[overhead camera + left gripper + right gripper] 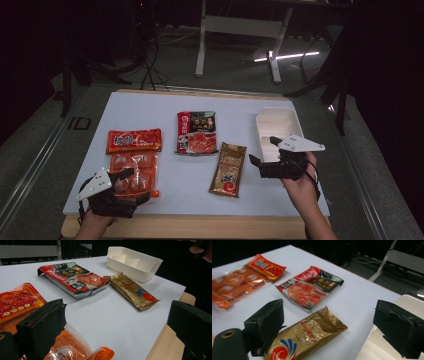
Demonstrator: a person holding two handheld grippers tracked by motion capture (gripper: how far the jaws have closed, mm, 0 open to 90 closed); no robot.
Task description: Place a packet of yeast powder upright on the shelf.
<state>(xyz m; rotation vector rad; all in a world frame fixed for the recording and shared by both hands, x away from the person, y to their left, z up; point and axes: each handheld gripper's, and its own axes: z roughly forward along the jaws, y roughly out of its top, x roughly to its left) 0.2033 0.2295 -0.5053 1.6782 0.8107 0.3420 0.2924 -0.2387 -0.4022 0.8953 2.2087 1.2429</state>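
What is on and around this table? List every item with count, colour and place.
Table: one, white top, centre.
Orange clear packet: one, near left, under the left gripper.
Red packet: one, left, behind the orange one.
Red-and-black packet: one, middle.
Gold packet: one, right of middle.
Tray: one, white, compartments, right.
Table legs: white, floor behind.
Left gripper: black, open, near left.
Right gripper: black, open, at the tray's near end.

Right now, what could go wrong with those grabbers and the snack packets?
The left gripper, open, hovers over the orange packet, which lies near the table edge; a clumsy grab might push it off. The right gripper, open, sits between the gold packet and the white tray, so it might bump the tray.
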